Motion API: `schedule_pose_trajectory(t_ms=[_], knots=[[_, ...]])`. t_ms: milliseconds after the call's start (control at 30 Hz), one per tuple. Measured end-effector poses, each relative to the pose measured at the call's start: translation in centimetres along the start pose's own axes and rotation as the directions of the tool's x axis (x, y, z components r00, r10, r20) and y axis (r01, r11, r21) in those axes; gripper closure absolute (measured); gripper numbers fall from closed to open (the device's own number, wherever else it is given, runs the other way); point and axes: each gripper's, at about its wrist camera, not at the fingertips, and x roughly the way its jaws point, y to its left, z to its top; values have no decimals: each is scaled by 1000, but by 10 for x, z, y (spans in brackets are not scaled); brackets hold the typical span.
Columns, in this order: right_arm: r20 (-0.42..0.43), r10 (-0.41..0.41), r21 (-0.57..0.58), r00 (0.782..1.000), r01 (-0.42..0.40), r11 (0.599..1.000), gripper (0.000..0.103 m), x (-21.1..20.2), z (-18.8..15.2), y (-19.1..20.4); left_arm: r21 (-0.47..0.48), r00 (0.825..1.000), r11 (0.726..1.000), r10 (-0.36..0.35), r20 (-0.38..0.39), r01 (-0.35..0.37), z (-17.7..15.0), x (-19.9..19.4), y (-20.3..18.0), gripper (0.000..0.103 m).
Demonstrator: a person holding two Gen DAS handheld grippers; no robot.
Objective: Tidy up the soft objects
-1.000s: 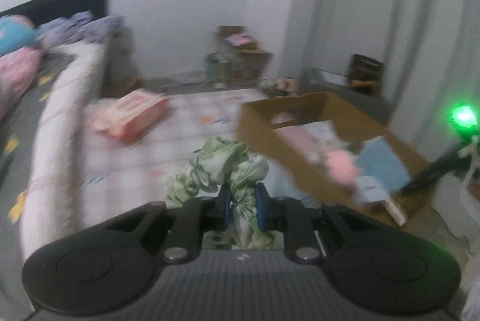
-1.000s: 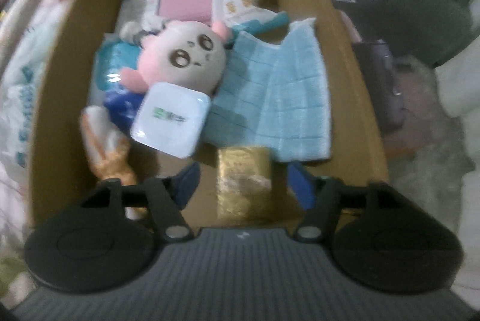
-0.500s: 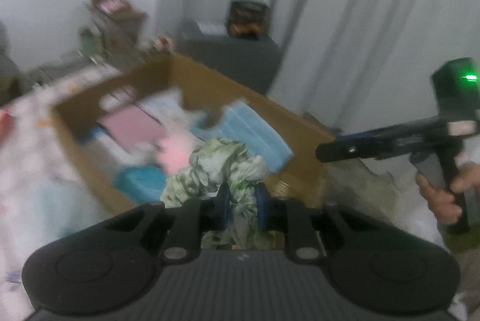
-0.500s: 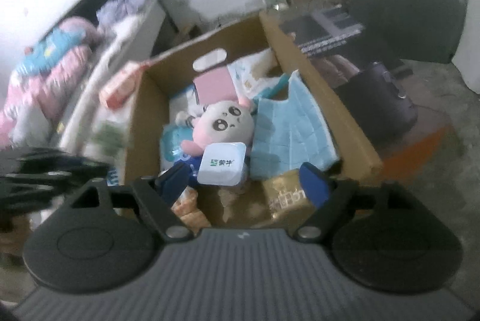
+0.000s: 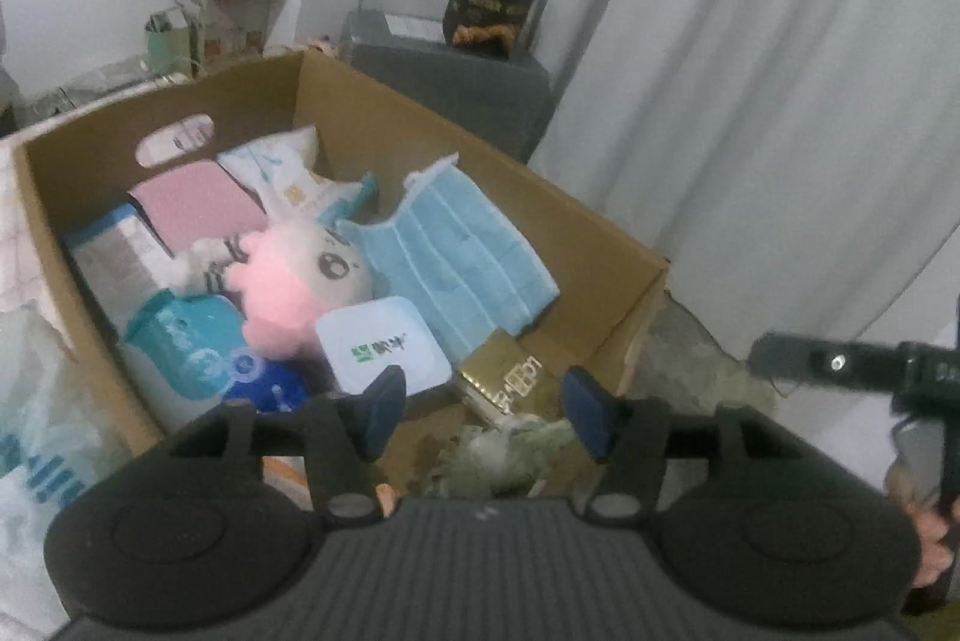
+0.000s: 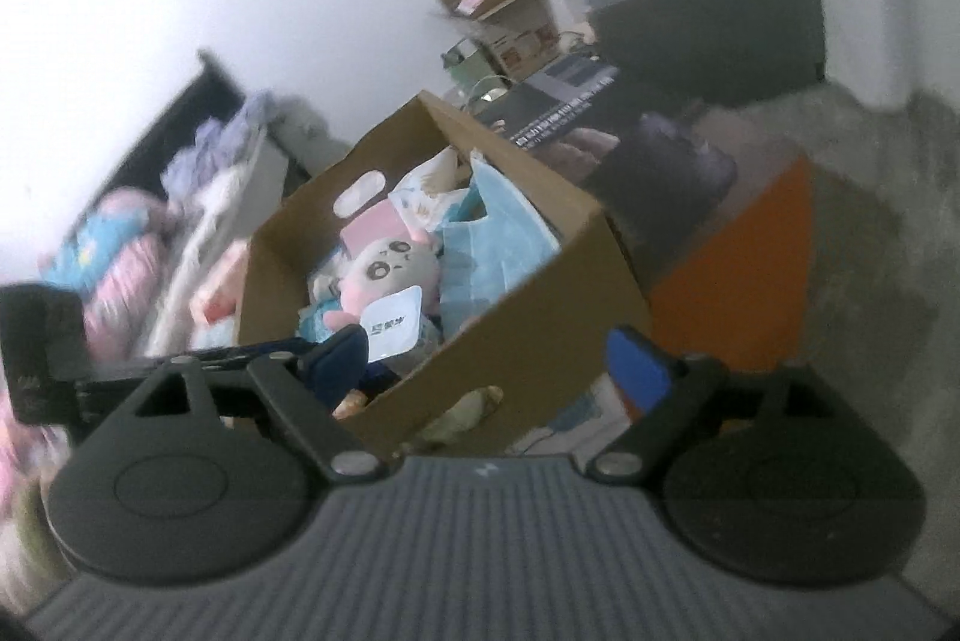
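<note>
My left gripper (image 5: 485,407) hangs over the near end of the cardboard box (image 5: 384,125), its jaws opening. The green-and-white cloth (image 5: 510,452) lies crumpled just below them, free of both pads. In the box lie a pink-and-white plush (image 5: 300,275), a blue quilted cloth (image 5: 456,257), a white packet (image 5: 384,341), a gold packet (image 5: 504,371) and a pink pack (image 5: 192,209). My right gripper (image 6: 485,359) is outside the box (image 6: 528,341), jaws opening wide with nothing between them. It also shows at the right of the left wrist view, right gripper (image 5: 840,362).
A bed with pink and blue bedding (image 6: 114,251) runs along the box's left. A dark cabinet (image 5: 456,83) and white curtains (image 5: 750,101) stand behind. An orange patch (image 6: 744,269) and a dark bag (image 6: 666,167) lie on the floor to the right. Small boxes (image 5: 222,5) stand by the wall.
My left gripper swung over the box, opened and let go of the green cloth, which dropped into the near end. My right gripper pulled back out of the box, rolled and opened wider.
</note>
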Motion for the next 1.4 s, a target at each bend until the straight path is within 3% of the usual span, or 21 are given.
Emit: schedule_pose_trajectory(t_ms=[167,267,367,500,567,733,800,933,1067,1167,1333,1400], knots=[[35,39,95,999,-42,995,16,2,-22,-5,-15,999,999,41,23,-41,1,-37,3,29],[41,71,89,997,-74,993,16,2,-31,7,-27,993,993,112,41,-111,-5,-69,11,18],[31,85,57,996,-87,995,14,4,-34,25,-53,976,978,205,71,-202,-18,-108,24,4],[22,71,-38,997,-70,997,13,14,-39,59,-150,914,917,387,120,-369,-43,-151,42,0],[48,65,-103,997,-60,993,11,15,-44,76,-225,884,875,457,97,-428,-53,-163,48,0],[57,97,-239,994,-81,968,1,12,-60,113,-343,830,800,551,91,-493,-78,-182,55,0],[43,113,-265,993,-98,959,1,11,-62,123,-364,816,785,569,103,-501,-88,-184,53,0],[5,102,-304,995,-96,948,1,10,-71,140,-407,802,751,593,69,-520,-104,-181,49,0],[-11,38,-370,999,-40,928,1,11,-78,157,-401,803,745,595,40,-532,-117,-173,42,0],[-3,-4,-417,1000,3,909,1,9,-83,167,-379,784,732,620,28,-566,-120,-171,37,0],[54,-47,-455,997,67,888,1,3,-87,178,-369,776,726,630,20,-580,-116,-171,34,0],[102,-89,-468,991,127,875,1,-1,-89,183,-356,776,730,631,23,-583,-116,-171,31,0]])
